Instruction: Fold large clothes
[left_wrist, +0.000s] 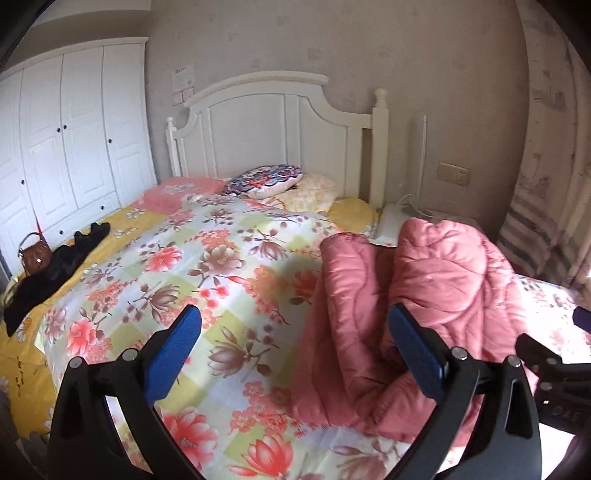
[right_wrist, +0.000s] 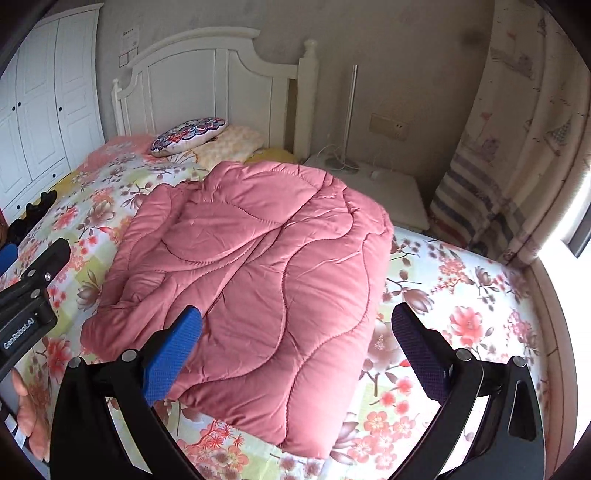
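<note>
A pink quilted garment (right_wrist: 258, 291) lies folded into a thick bundle on the flowered bedspread (right_wrist: 461, 314). In the left wrist view it (left_wrist: 424, 295) sits to the right, its near edge by my right finger. My left gripper (left_wrist: 295, 347) is open and empty, above the bedspread (left_wrist: 207, 266) just left of the bundle. My right gripper (right_wrist: 295, 343) is open and empty, hovering over the bundle's near edge. The left gripper's body (right_wrist: 29, 295) shows at the left edge of the right wrist view.
A white headboard (left_wrist: 269, 122) and pillows (left_wrist: 266, 181) stand at the far end. A black garment (left_wrist: 55, 269) and brown handbag (left_wrist: 35, 254) lie on the bed's left side. White wardrobe (left_wrist: 66, 140) at left, nightstand (right_wrist: 384, 188) and curtain (right_wrist: 517, 147) at right.
</note>
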